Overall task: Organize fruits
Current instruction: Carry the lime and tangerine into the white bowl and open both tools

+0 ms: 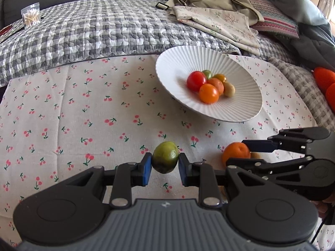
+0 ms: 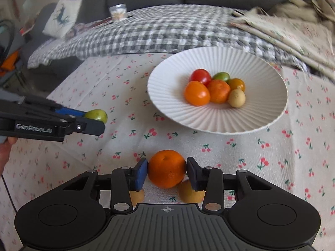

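My left gripper (image 1: 165,165) is shut on a small green round fruit (image 1: 165,156), held just above the cherry-print cloth (image 1: 83,115). Seen from the right wrist, that left gripper (image 2: 94,119) and the green fruit (image 2: 98,114) are at the left. My right gripper (image 2: 166,172) has both blue pads against an orange mandarin (image 2: 166,167) that rests on the cloth. The left wrist view shows this right gripper (image 1: 249,154) and the mandarin (image 1: 234,152) at the right. A white ribbed plate (image 2: 209,125) beyond holds several small red, orange, green and yellow fruits (image 2: 196,93).
Two small yellow fruits (image 2: 137,196) (image 2: 188,192) lie on the cloth under my right gripper. A grey checked quilt (image 1: 94,31), folded cloths (image 1: 219,21) and a bag of cotton swabs (image 1: 31,16) lie behind the plate (image 1: 230,115). Orange items (image 1: 326,79) sit at the right edge.
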A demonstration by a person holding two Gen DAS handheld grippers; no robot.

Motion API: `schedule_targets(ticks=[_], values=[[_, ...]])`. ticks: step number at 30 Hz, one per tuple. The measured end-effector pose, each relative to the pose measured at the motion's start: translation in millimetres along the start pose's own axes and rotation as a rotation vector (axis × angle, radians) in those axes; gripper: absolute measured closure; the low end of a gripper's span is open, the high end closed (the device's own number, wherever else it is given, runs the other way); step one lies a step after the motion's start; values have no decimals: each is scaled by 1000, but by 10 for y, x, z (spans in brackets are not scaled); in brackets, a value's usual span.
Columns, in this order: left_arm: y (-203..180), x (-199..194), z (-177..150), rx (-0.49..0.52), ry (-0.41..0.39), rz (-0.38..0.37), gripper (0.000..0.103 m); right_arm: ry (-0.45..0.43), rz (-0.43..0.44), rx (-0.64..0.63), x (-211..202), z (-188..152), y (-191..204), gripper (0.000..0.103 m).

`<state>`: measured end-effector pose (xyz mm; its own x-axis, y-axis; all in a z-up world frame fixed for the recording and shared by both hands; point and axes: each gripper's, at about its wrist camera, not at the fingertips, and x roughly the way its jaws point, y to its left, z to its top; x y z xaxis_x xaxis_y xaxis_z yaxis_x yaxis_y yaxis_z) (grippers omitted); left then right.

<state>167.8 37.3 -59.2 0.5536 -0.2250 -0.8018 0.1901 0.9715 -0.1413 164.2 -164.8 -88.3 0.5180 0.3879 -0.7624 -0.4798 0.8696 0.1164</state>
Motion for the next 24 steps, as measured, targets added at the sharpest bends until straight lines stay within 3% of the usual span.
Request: schedule_targets(ticks=[24], values=[[-120,-63,67,34,-76,-36,78,-121,54,108,-510,147,-295,65]])
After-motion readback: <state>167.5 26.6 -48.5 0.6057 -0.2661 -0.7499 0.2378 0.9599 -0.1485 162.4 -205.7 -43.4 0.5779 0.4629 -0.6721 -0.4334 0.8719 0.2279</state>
